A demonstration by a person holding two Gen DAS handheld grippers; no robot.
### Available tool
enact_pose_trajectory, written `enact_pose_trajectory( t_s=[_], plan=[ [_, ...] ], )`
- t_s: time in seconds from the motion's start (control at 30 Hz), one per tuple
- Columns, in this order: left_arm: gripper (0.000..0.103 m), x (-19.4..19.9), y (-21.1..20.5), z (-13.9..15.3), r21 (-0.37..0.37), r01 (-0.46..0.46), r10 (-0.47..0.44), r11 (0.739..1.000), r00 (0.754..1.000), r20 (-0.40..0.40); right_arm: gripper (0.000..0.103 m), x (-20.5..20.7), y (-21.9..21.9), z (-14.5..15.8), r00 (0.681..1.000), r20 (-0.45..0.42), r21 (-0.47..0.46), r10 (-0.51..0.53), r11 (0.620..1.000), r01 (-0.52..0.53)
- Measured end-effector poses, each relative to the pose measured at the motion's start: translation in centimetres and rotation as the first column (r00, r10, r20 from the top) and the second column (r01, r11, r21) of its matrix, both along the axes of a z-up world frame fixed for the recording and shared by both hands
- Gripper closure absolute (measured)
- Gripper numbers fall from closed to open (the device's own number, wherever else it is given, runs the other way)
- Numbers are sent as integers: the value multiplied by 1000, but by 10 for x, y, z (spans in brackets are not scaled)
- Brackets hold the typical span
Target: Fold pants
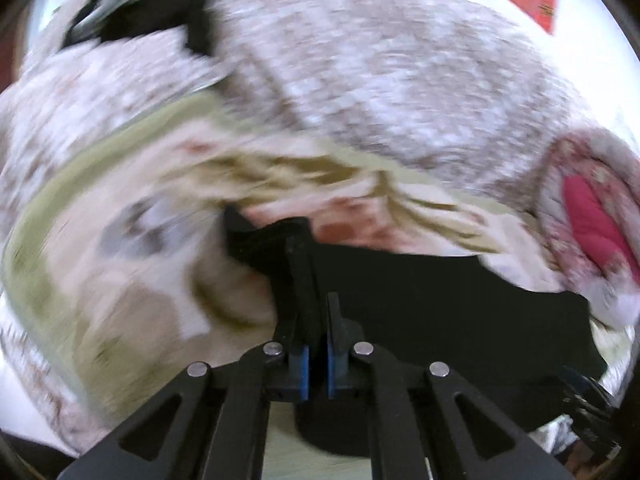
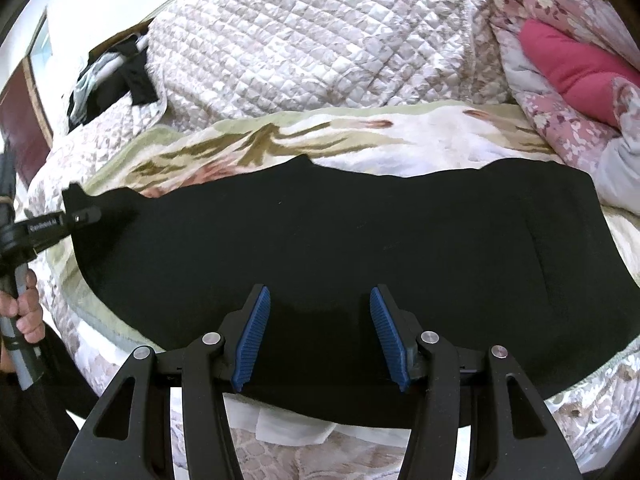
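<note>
Black pants [image 2: 340, 232] lie spread flat across a floral blanket [image 2: 420, 136] on the bed, lengthwise from left to right. My left gripper [image 2: 86, 214] is at the pants' far left end, shut on that corner of the cloth. The blurred left wrist view shows the blue pads [image 1: 305, 364] nearly together, black fabric [image 1: 420, 300] pinched between them and lifted into a fold in my left gripper [image 1: 316, 320]. My right gripper [image 2: 320, 320] hovers open over the near edge of the pants, and its blue pads [image 2: 252, 340] hold nothing.
A quilted bedspread [image 2: 300, 40] covers the bed behind the blanket. A pink flowered duvet around a pink pillow [image 2: 568, 72] is bunched at the right. Dark items [image 2: 116, 80] lie at the back left. A hand [image 2: 24, 312] holds the left gripper's handle.
</note>
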State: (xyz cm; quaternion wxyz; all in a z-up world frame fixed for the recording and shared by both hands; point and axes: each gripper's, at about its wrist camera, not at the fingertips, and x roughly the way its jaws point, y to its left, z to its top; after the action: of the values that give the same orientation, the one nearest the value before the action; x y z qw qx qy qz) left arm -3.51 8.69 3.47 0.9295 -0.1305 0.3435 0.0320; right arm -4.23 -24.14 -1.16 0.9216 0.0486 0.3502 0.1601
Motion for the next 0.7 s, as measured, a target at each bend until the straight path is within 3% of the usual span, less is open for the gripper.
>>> enact_pose_trajectory(
  t_s=[0.17, 0.4, 0.47, 0.57, 0.63, 0.7],
  plan=[
    [96, 20, -71, 13, 20, 207, -208, 978, 978, 34, 50, 2, -15, 3, 998, -1, 30, -69, 997, 69],
    [96, 15, -149, -23, -50, 447, -449, 893, 893, -30, 50, 4, -35, 0, 990, -39, 48, -139, 989, 141],
    [96, 10, -158, -38, -79, 482, -487, 873, 870, -71, 50, 6, -38, -3, 988, -56, 56, -145, 987, 148],
    [96, 4, -161, -45, -92, 497, -504, 863, 859, -88, 50, 7, -39, -3, 988, -59, 60, -144, 987, 148],
    [92, 2, -156, -40, -120, 500, -510, 858, 856, -83, 50, 8, -38, -3, 988, -59, 60, -141, 988, 144],
    [81, 1, -155, -35, -140, 519, -532, 843, 844, -73, 50, 9, -38, -3, 988, -62, 64, -140, 988, 144]
  ],
)
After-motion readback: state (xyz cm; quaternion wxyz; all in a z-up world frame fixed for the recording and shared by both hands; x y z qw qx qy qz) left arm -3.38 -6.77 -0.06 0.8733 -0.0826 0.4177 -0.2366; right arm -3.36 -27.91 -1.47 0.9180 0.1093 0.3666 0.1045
